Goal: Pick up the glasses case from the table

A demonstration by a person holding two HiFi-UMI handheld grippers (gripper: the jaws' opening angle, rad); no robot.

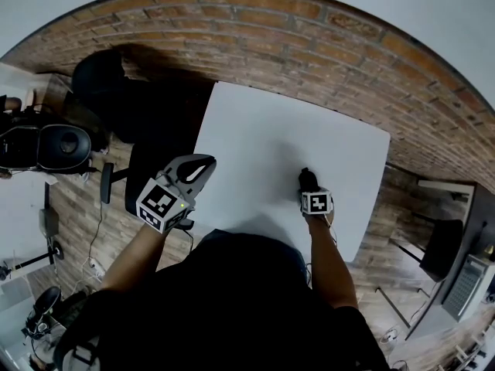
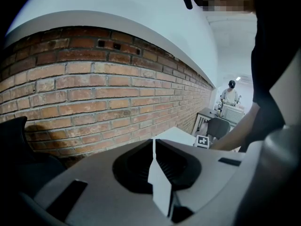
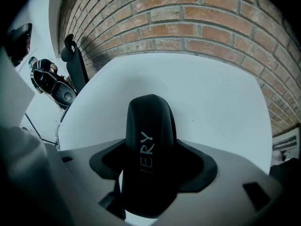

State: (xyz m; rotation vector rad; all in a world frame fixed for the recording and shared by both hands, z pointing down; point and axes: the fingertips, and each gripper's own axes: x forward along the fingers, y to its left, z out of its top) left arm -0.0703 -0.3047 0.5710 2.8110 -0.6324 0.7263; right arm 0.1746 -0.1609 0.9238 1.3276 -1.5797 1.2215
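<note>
Right gripper [image 1: 308, 184] astride lettered glasses case [image 3: 149, 149]

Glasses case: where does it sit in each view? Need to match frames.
Head view: glasses case right of centre on the white table.
Left gripper view: not in it.
Right gripper view: low centre, between the jaws.
Shared landmark: the brick wall, behind in all three.

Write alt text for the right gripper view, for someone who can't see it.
A black glasses case sits on a white table between the open jaws of the right gripper. A brick wall runs behind the table.
</note>
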